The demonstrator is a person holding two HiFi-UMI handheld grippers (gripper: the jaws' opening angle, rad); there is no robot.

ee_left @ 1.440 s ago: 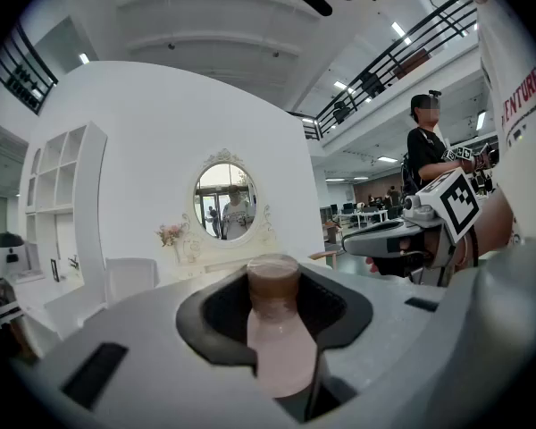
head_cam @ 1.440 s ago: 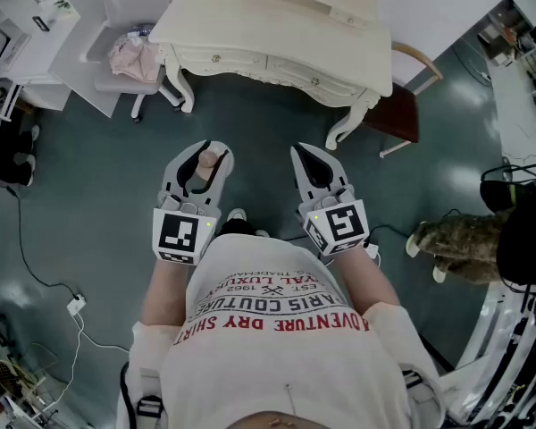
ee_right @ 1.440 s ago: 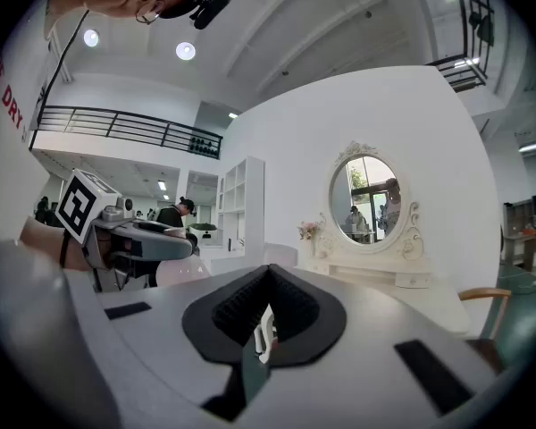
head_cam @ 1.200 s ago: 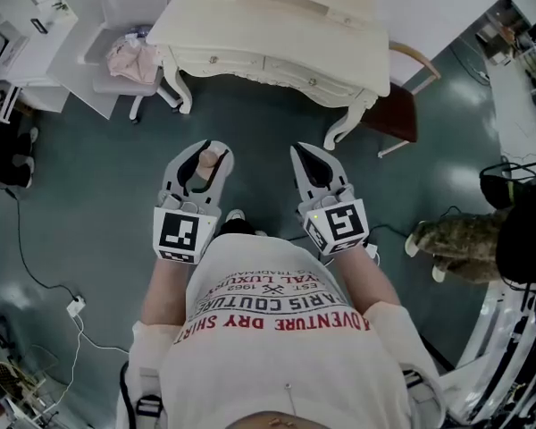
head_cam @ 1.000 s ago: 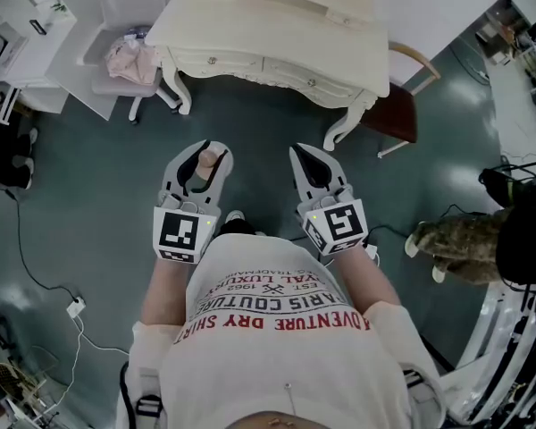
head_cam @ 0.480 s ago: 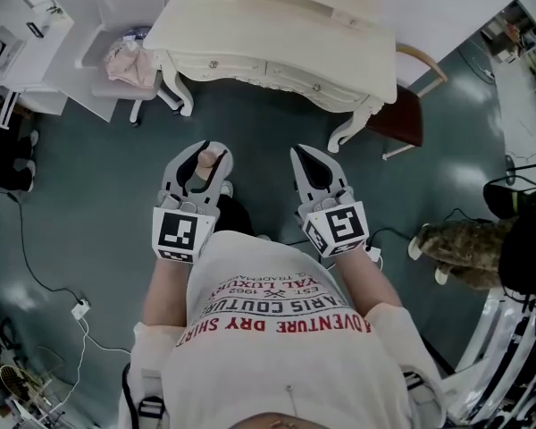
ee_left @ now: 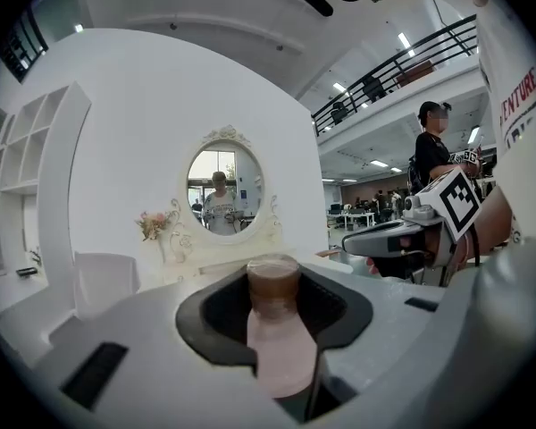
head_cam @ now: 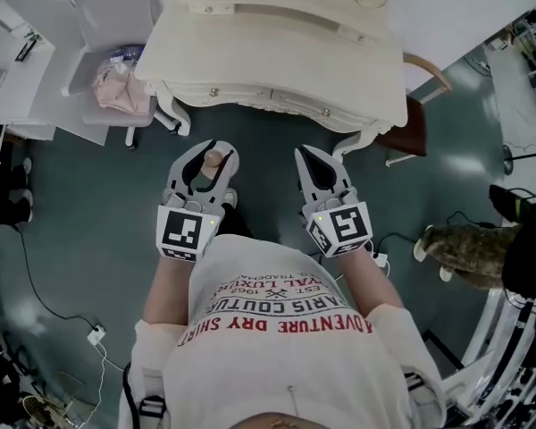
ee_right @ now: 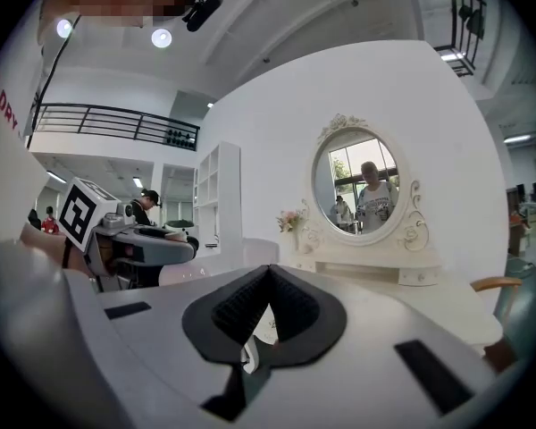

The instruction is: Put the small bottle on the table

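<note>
A small pale pink bottle (ee_left: 277, 347) with a brown cap stands upright between the jaws of my left gripper (head_cam: 209, 155), which is shut on it; its cap (head_cam: 213, 159) shows from above in the head view. My right gripper (head_cam: 314, 161) is shut with nothing between its jaws. Both grippers hang side by side over the green floor, just short of the front edge of the cream dressing table (head_cam: 277, 52). In both gripper views the table with its oval mirror (ee_left: 221, 189) lies straight ahead.
A white chair (head_cam: 116, 52) with a pink cloth on its seat stands left of the table. A wooden chair (head_cam: 420, 114) stands at the table's right corner. White shelving (ee_left: 45, 177) is on the left. A person in camouflage (head_cam: 469, 244) is at the right.
The dressing table has come closer in the head view as I moved toward it. Both grippers keep their hold and spacing.
</note>
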